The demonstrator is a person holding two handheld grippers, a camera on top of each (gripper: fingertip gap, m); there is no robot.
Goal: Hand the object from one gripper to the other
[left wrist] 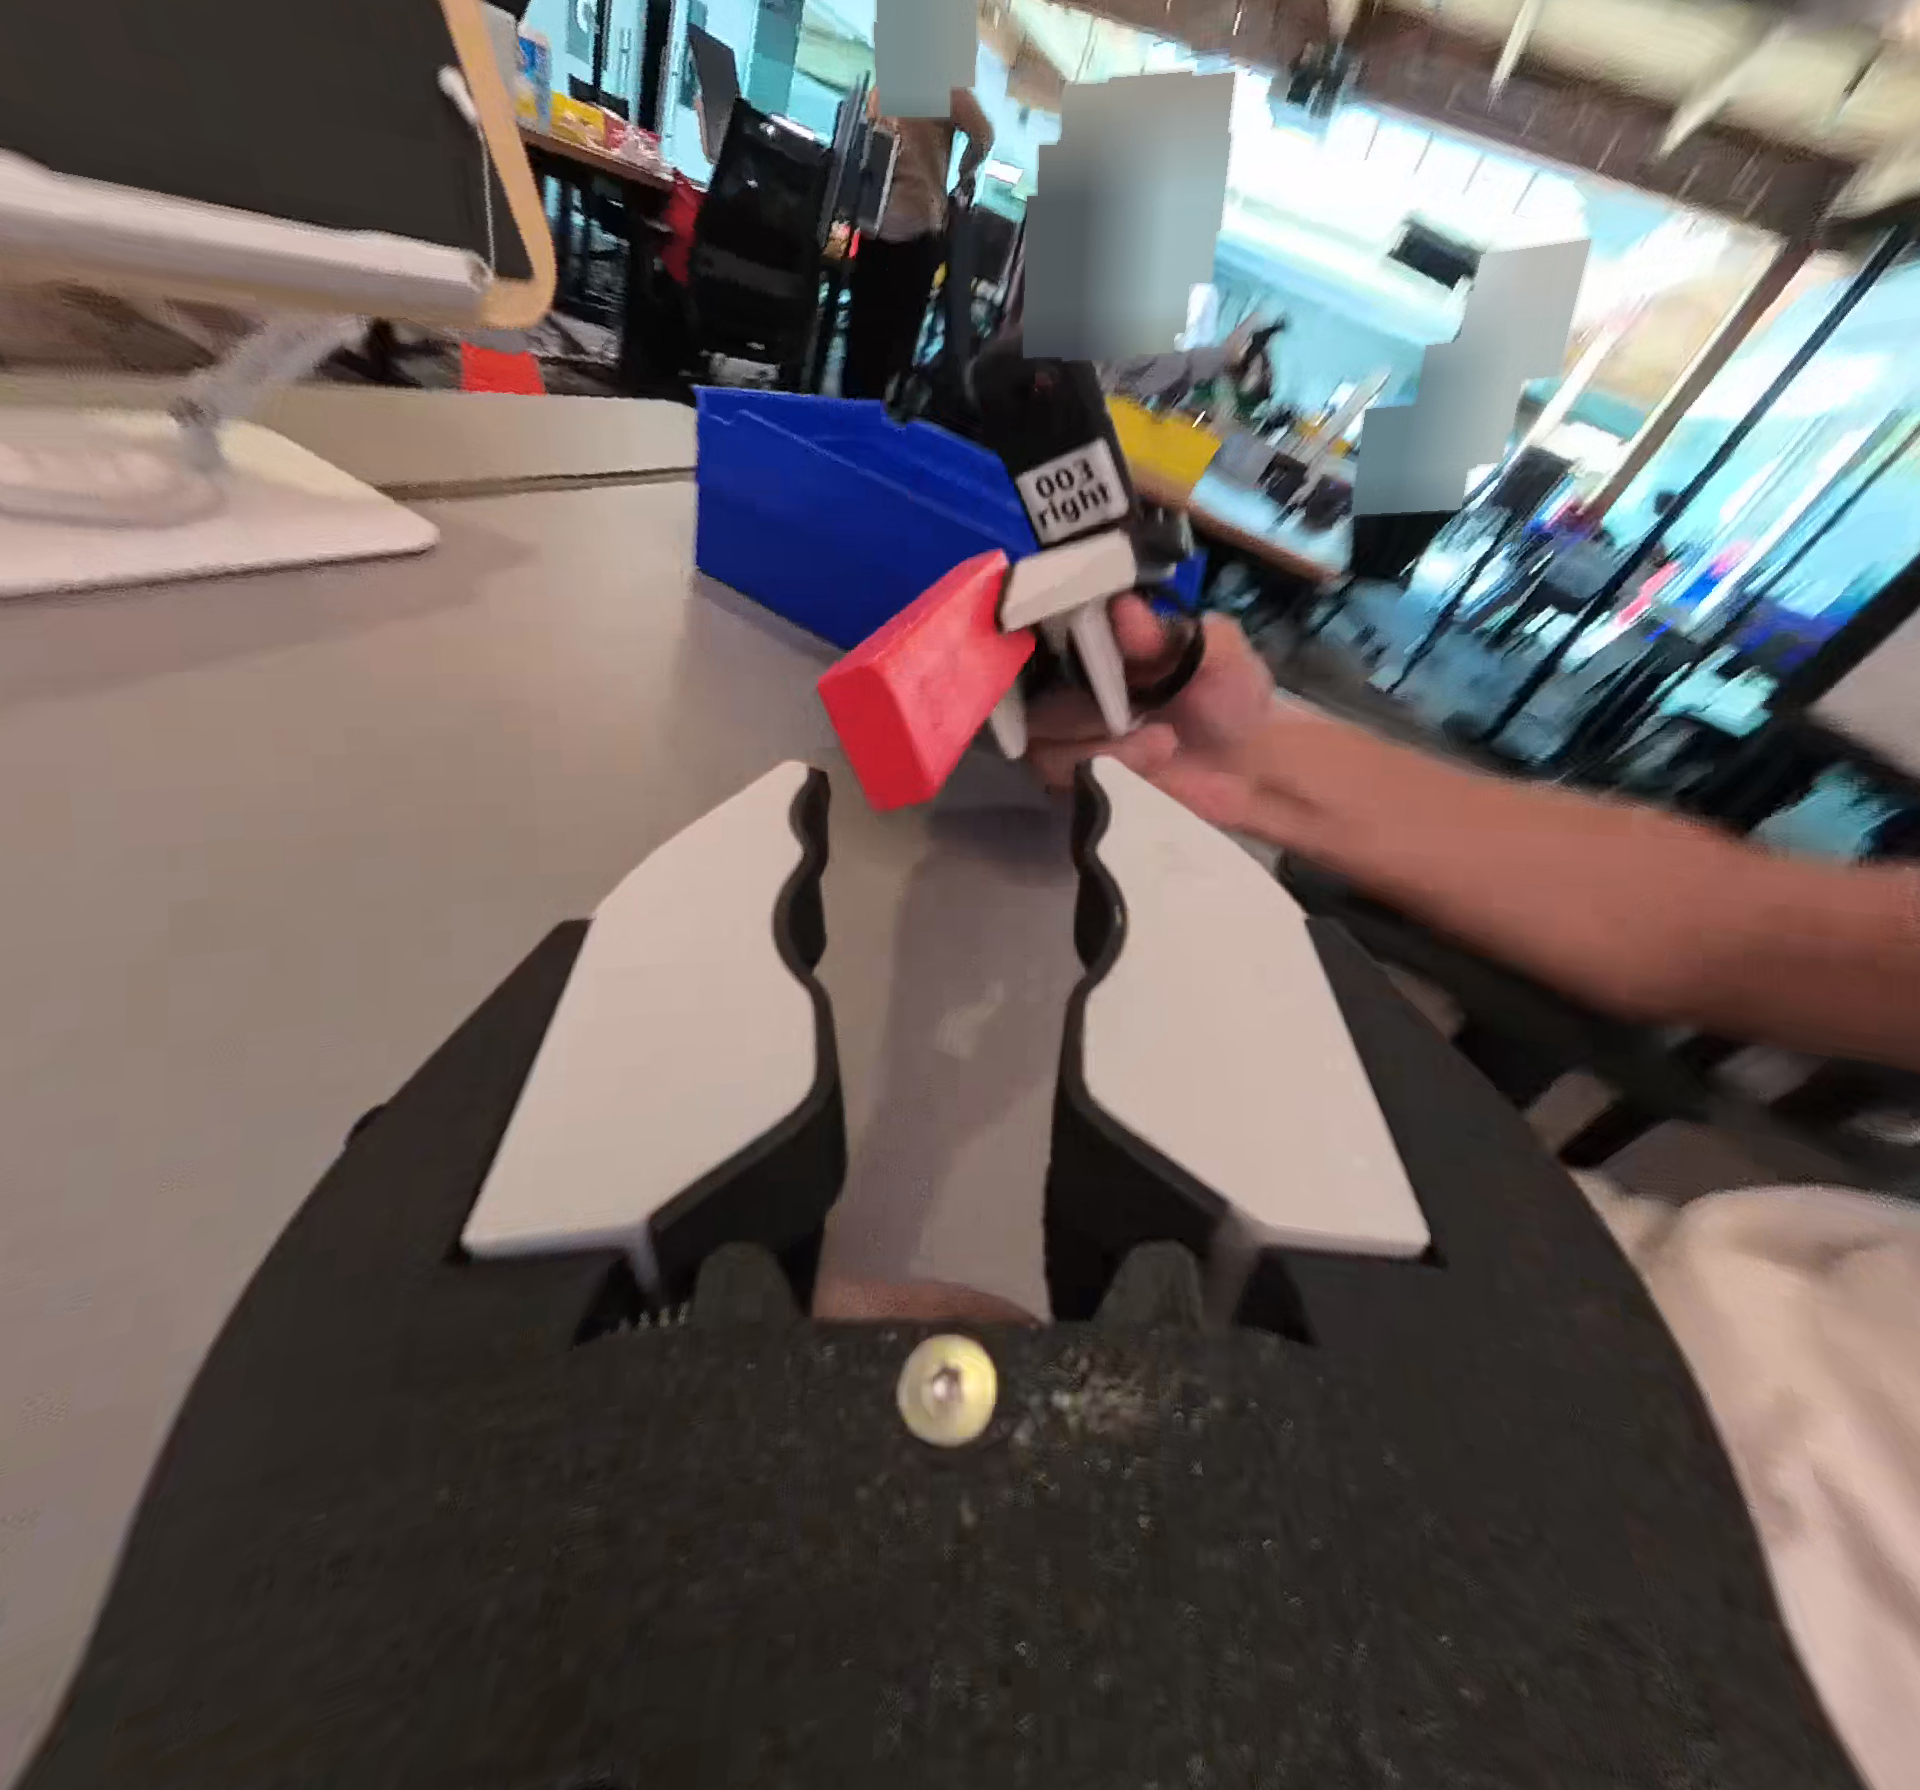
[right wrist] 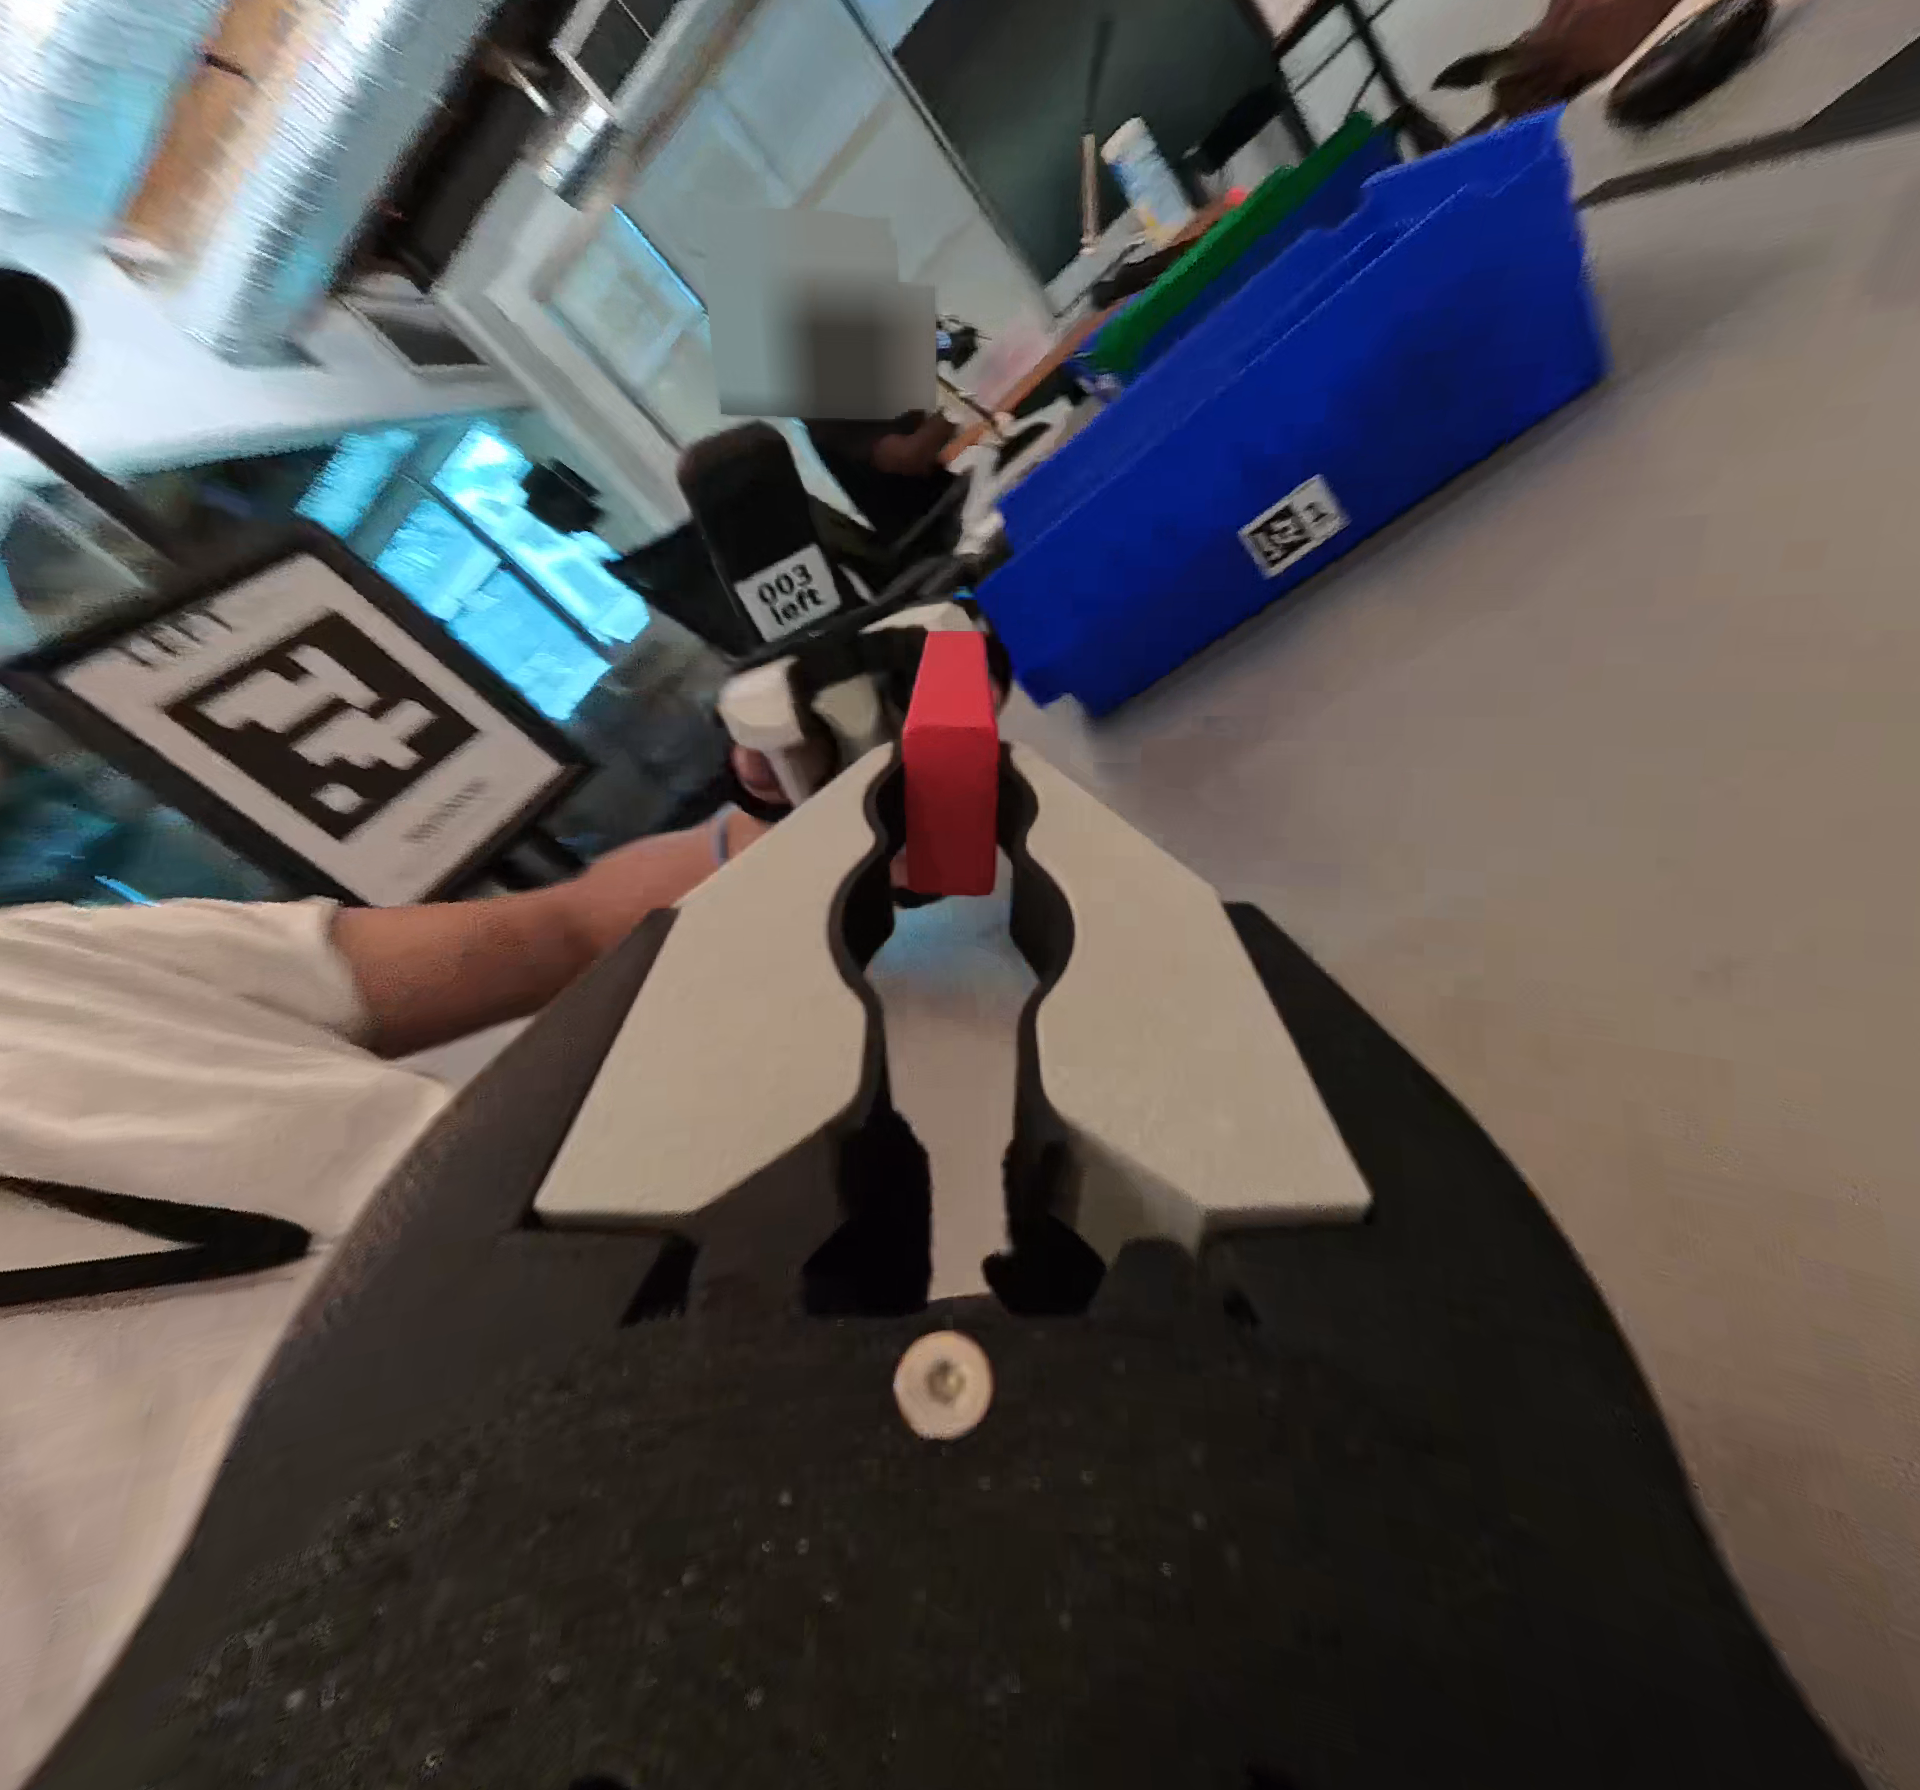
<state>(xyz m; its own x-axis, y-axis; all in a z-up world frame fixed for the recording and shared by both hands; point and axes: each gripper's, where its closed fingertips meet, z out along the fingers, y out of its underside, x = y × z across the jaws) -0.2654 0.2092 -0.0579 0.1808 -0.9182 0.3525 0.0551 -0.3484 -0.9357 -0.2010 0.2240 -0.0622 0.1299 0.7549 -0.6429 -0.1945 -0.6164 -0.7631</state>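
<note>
The red block sits clamped near the tips of the right gripper, held up off the grey table. In the right wrist view the two grey fingers close on its narrow sides, and the block stands on end between them. From the left wrist view the same block juts out sideways and slightly downward from the right gripper, most of its length free and pointing toward the camera side.

The left gripper is empty, its jaws standing apart with only bare table showing in the gap. Its tips lie just below and near the block's free end, not touching it. In the right wrist view the left gripper shows just behind the block, though blur makes its finger spacing hard to read there.

A blue bin rests on the table behind the grippers, well clear of the exchange.

By my reading, the step in hand is the approach before the transfer: the block is presented and the receiver is open but not yet around it. The next move calls for raising and advancing the left gripper so its fingers straddle the free end, closing firmly, and only then loosening the right gripper's hold
</note>
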